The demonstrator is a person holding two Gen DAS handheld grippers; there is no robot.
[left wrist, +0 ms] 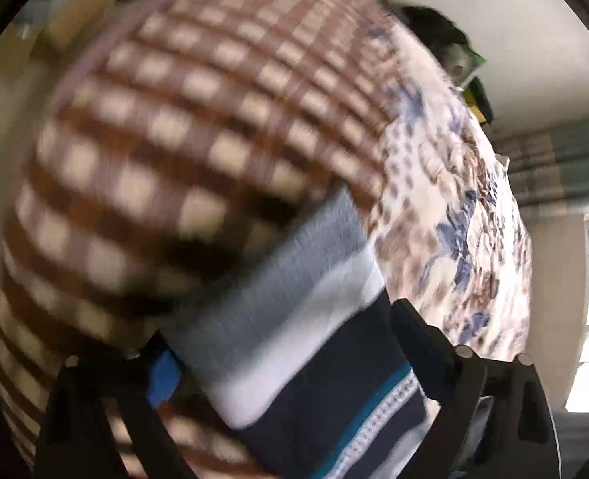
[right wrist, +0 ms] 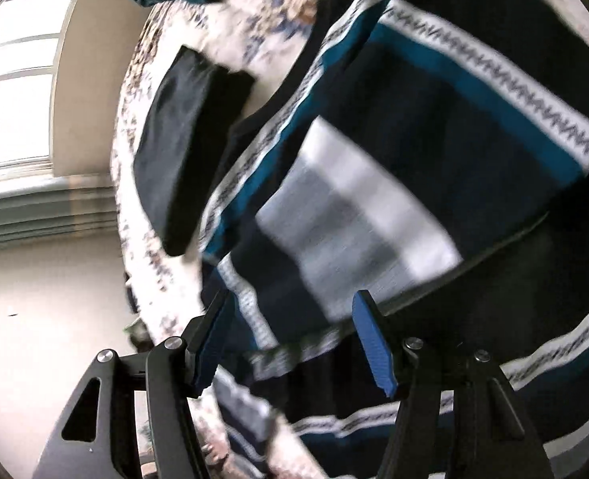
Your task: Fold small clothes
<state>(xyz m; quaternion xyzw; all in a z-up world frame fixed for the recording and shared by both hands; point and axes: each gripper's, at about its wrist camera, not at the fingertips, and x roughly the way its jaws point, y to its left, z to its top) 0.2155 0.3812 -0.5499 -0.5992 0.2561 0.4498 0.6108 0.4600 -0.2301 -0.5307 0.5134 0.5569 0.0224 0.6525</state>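
One striped garment (right wrist: pixel 394 151), in navy, teal, white and grey, is spread on the floral bedspread (left wrist: pixel 466 215), partly over a brown checked cloth (left wrist: pixel 167 127). Folding appears incomplete: the fabric lies loose and uneven. A dark folded item (right wrist: pixel 182 151) lies to its left. Left gripper (left wrist: pixel 294 359) and right gripper (right wrist: pixel 290 343) straddle striped fabric with fingers wide apart; a grip cannot be confirmed.

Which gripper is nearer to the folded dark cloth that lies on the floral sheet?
Right. The right gripper has the folded dark cloth just ahead, beside the striped garment. From the left gripper, this cloth is not in view.
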